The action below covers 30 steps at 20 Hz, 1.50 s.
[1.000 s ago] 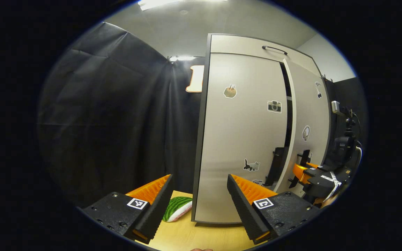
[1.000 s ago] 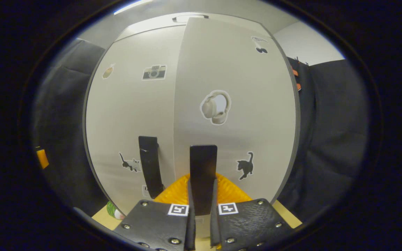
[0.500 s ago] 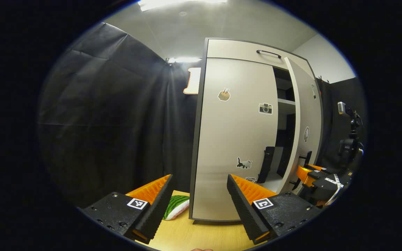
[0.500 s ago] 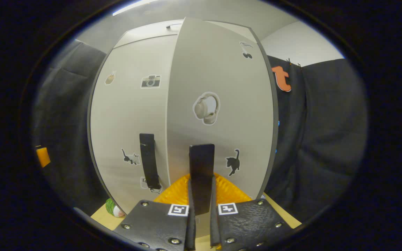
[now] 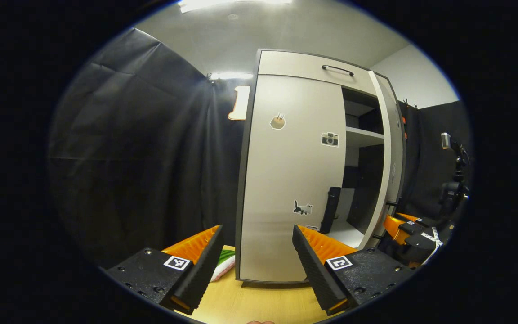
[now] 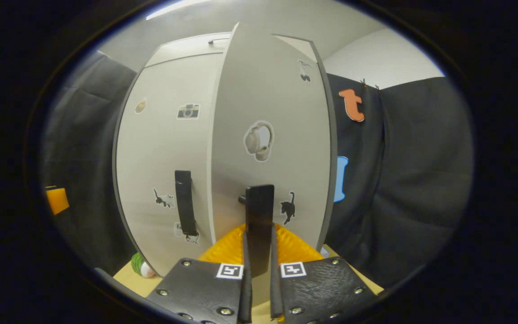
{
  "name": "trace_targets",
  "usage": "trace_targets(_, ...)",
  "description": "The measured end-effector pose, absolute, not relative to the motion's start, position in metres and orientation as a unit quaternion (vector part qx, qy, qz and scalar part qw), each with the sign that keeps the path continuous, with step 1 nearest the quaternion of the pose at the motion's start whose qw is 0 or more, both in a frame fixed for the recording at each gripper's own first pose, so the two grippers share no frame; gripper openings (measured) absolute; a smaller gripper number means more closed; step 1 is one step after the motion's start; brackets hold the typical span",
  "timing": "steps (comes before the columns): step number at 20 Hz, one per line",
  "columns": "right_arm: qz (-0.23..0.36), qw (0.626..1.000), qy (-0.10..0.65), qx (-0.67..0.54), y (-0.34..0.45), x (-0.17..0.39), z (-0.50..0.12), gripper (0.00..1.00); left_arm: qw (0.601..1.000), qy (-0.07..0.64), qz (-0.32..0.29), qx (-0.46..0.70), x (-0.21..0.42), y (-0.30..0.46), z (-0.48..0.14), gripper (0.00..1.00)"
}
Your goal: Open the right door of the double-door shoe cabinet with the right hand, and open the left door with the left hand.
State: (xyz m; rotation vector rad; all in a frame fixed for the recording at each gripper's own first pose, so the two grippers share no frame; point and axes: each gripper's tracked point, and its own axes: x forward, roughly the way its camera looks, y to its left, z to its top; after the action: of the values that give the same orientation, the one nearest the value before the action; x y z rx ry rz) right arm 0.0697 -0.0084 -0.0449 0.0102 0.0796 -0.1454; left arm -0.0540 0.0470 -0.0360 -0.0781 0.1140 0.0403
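Observation:
The pale shoe cabinet (image 5: 292, 180) stands on a wooden table. Its left door (image 6: 169, 157) is closed, with a black vertical handle (image 5: 331, 209) near its inner edge. The right door (image 5: 389, 148) stands swung well out, and dark shelves (image 5: 362, 135) show behind it. My right gripper (image 6: 259, 265) is shut on the right door's black handle (image 6: 259, 220); it also appears at the door's foot (image 5: 403, 229) in the left gripper view. My left gripper (image 5: 256, 252) is open, hanging in front of the left door's lower part, short of it and touching nothing.
A watermelon-slice plush (image 5: 221, 265) lies on the wooden table (image 5: 259, 301) by the cabinet's left corner. A drawer with a black handle (image 5: 337, 69) tops the cabinet. A camera on a stand (image 5: 452, 180) is at the far right. Black cloth surrounds the booth.
The right door has swung from barely ajar to wide open, drawn by my right gripper on its handle. My left gripper stays open and has shifted slightly relative to the cabinet.

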Motion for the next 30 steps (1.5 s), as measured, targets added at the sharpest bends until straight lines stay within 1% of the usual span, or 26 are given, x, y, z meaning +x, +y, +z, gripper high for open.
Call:
trace_targets(1, -0.071, 0.997, 0.042, 0.007, -0.008, 0.069, -0.046, 0.16, 0.997, 0.059, 0.014, -0.04, -0.054, 0.043, -0.037, 0.94)
trace_targets(2, -0.07, 0.997, 0.04, 0.012, -0.007, 0.067, -0.044, 0.11, 0.997, 0.06, 0.008, -0.042, -0.053, 0.038, -0.039, 0.96)
trace_targets(3, -0.071, 0.996, 0.045, 0.018, -0.007, 0.067, -0.046, 0.11, 0.997, 0.061, 0.003, -0.043, -0.052, 0.034, -0.04, 0.94)
trace_targets(5, -0.073, 0.996, 0.044, 0.017, -0.008, 0.065, -0.046, 0.11, 0.997, 0.067, -0.01, -0.043, -0.05, 0.024, -0.043, 0.94)
trace_targets(6, -0.076, 0.996, 0.044, 0.014, -0.011, 0.064, -0.045, 0.1, 0.997, 0.068, -0.016, -0.043, -0.049, 0.019, -0.044, 0.96)
trace_targets(9, -0.086, 0.995, 0.041, 0.01, -0.017, 0.061, -0.045, 0.1, 0.996, 0.071, -0.029, -0.041, -0.046, 0.008, -0.046, 0.94)
trace_targets(10, -0.089, 0.995, 0.041, 0.011, -0.019, 0.06, -0.045, 0.1, 0.996, 0.072, -0.034, -0.041, -0.045, 0.005, -0.047, 0.96)
trace_targets(11, -0.093, 0.995, 0.041, 0.012, -0.02, 0.059, -0.045, 0.1, 0.996, 0.073, -0.038, -0.041, -0.043, 0.002, -0.048, 0.94)
trace_targets(17, -0.12, 0.992, 0.037, 0.014, -0.034, 0.054, -0.044, 0.1, 0.993, 0.085, -0.067, -0.049, -0.036, -0.023, -0.057, 0.94)
trace_targets(21, -0.14, 0.989, 0.04, 0.02, -0.044, 0.048, -0.045, 0.09, 0.991, 0.091, -0.081, -0.052, -0.033, -0.035, -0.062, 0.94)
trace_targets(22, -0.143, 0.989, 0.042, 0.02, -0.047, 0.047, -0.045, 0.09, 0.991, 0.091, -0.084, -0.053, -0.031, -0.038, -0.063, 0.93)
trace_targets(25, -0.147, 0.988, 0.045, 0.029, -0.048, 0.046, -0.046, 0.09, 0.99, 0.092, -0.092, -0.053, -0.03, -0.046, -0.065, 0.94)
trace_targets(30, -0.169, 0.985, 0.045, 0.001, -0.069, 0.043, -0.045, 0.09, 0.989, 0.096, -0.098, -0.057, -0.029, -0.057, -0.067, 0.95)
